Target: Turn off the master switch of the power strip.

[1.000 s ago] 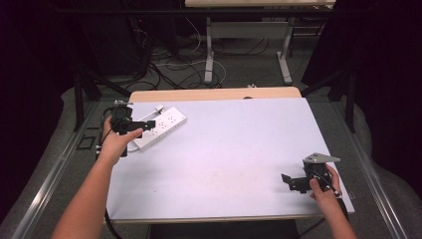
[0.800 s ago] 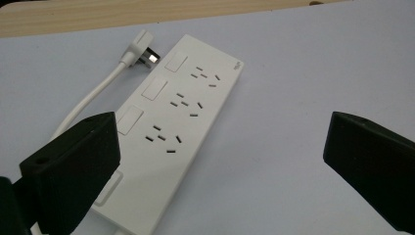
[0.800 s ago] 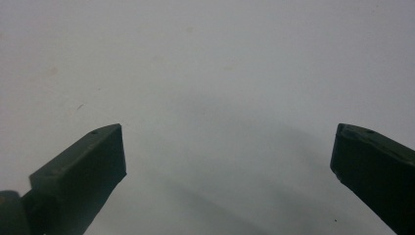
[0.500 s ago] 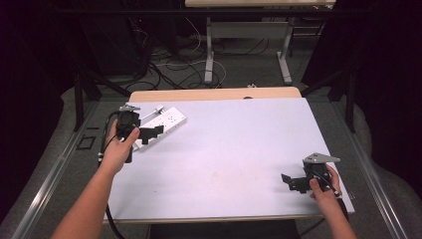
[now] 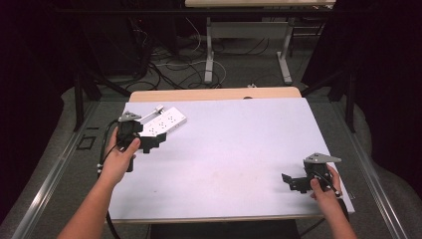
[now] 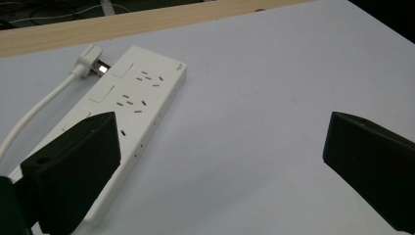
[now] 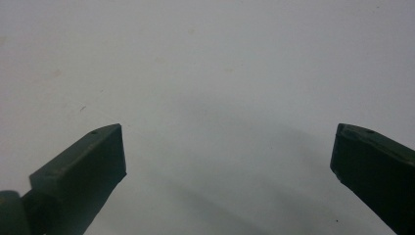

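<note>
Nearest the person, the right gripper (image 5: 292, 182) rests low at the table's (image 5: 249, 149) right front corner, jaws spread over bare surface. Farther up on the left, the left gripper (image 5: 154, 143) hovers with jaws wide apart, grasping nothing. Beyond and left of its jaws lies the power strip (image 6: 132, 110), long axis running diagonally away toward the far edge, plug (image 6: 88, 58) at its far end. My guess: the left gripper is much better placed to take it.

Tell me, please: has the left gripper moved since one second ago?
Yes. The left gripper has drawn back from the white power strip, toward the table's near edge and slightly toward its middle. The power strip itself looks unmoved.
</note>
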Demonstrator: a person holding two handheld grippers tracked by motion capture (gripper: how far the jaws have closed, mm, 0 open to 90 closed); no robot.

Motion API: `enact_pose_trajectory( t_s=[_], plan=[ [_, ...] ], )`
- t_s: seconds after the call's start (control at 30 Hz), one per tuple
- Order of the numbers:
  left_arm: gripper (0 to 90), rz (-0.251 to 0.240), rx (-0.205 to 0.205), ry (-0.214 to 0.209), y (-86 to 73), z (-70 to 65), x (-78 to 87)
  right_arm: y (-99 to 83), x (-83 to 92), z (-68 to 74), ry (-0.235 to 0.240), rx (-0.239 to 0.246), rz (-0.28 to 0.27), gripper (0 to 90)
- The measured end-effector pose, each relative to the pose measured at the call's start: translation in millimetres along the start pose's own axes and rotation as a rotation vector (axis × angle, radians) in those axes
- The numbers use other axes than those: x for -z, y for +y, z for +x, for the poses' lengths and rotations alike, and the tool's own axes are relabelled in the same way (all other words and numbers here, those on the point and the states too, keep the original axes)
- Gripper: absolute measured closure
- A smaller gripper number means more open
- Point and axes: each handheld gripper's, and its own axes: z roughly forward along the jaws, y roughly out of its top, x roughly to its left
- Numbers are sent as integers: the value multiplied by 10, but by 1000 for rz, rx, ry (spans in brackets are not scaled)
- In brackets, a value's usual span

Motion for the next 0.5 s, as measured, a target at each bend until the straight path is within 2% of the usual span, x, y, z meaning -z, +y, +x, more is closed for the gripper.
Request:
enact_pose_trajectory(
  t_s=[0.03, 0.07, 0.13, 0.23, 0.37, 0.43, 0.5],
  plan=[
    [7, 8, -9, 0, -13, -7, 17, 0, 0, 1, 0, 0, 1, 0],
    [7, 9, 6, -1, -27, -29, 29, 1, 0, 2, 0, 0, 2, 0],
    [8, 9, 10, -5, -63, -59, 55, 4, 1, 5, -2, -1, 1, 0],
    [8, 19, -16, 9, -102, -102, 94, 9, 8, 9, 1, -1, -3, 0],
    [9, 6, 6, 7, -159, -160, 147, 9, 5, 16, 3, 0, -2, 0],
    [10, 15, -7, 9, -201, -174, 179, 11, 9, 19, 2, 1, -3, 0],
    [10, 16, 0, 9, -252, -194, 204, 11, 13, 12, 0, 7, -6, 0]
  ],
)
